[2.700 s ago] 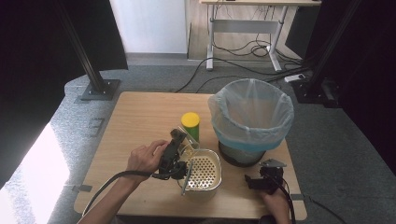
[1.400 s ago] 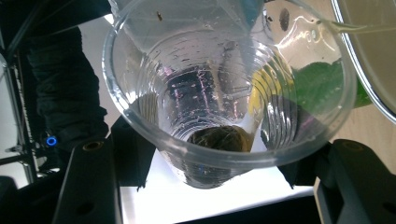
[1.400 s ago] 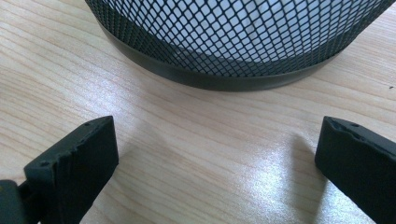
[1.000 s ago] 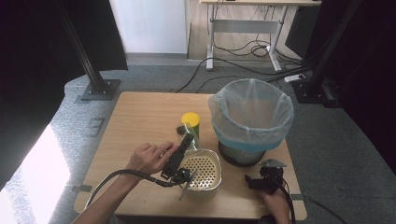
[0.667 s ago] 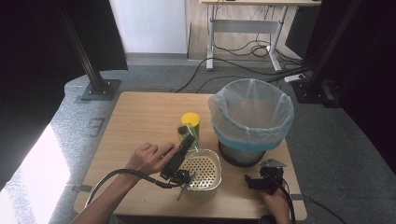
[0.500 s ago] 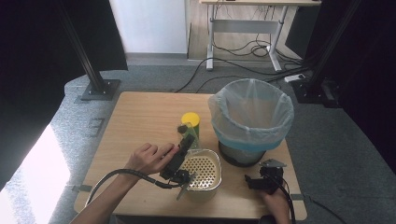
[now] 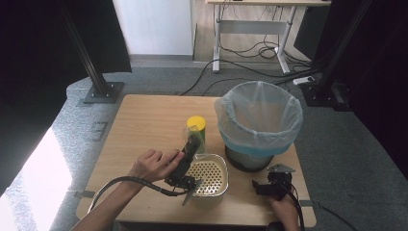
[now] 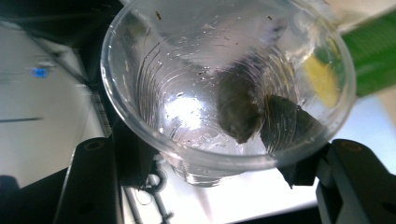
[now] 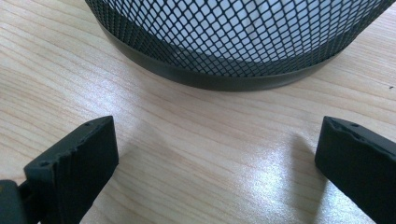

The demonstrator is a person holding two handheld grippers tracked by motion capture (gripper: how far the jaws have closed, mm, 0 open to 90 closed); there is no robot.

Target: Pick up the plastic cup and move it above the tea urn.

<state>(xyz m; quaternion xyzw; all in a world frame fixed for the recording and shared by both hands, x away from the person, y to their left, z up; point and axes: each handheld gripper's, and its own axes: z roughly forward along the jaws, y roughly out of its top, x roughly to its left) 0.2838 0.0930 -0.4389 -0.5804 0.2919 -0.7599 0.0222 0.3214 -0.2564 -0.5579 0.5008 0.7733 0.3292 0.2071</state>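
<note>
- Two grippers work here; nearest us, our right gripper (image 7: 263,186) rests on the table (image 7: 144,120) with its jaws wide apart and nothing between them, just in front of the mesh bin (image 7: 257,127).
- Left of the bin, our left gripper (image 7: 190,150) clamps the clear plastic cup (image 8: 224,88), tipped mouth-down above the perforated strainer basket (image 7: 209,175).
- Wet clumps (image 8: 240,112) cling inside the cup.
- Beyond the cup, between it and the bin, stands a green can (image 7: 196,127).
</note>
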